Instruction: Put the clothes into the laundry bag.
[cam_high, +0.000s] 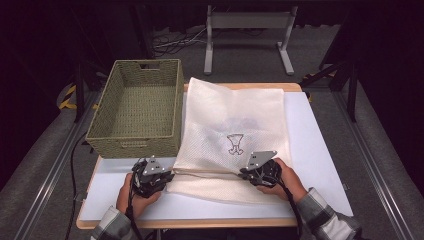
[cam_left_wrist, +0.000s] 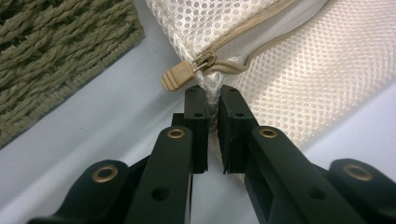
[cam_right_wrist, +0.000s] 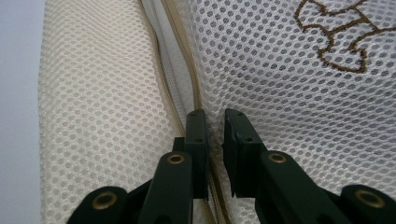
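So both grippers are clamped on the cream mesh laundry bag (cam_high: 235, 125), which lies flat on the white table (cam_high: 320, 150) just right of the woven basket (cam_high: 137, 107). The left gripper (cam_left_wrist: 212, 109) has its jaws pressed together on a pinch of mesh at the bag's corner, right under the tan zipper pull (cam_left_wrist: 177, 77). The right gripper (cam_right_wrist: 215, 128) is pinching the fabric along the zipper line (cam_right_wrist: 180, 70), near the little embroidered figure (cam_right_wrist: 345, 32); its jaws sit a hair wider, so I'd say that grip is the weaker one. If the plan is to work the zipper or lift the bag, I'd keep the left hand as the anchor and hold the mesh taut between the two, since slack netting bunches and snags the slider. The basket's front wall sits close to the left gripper, so any swing that way could bump it. Otherwise the table around the bag looks free.
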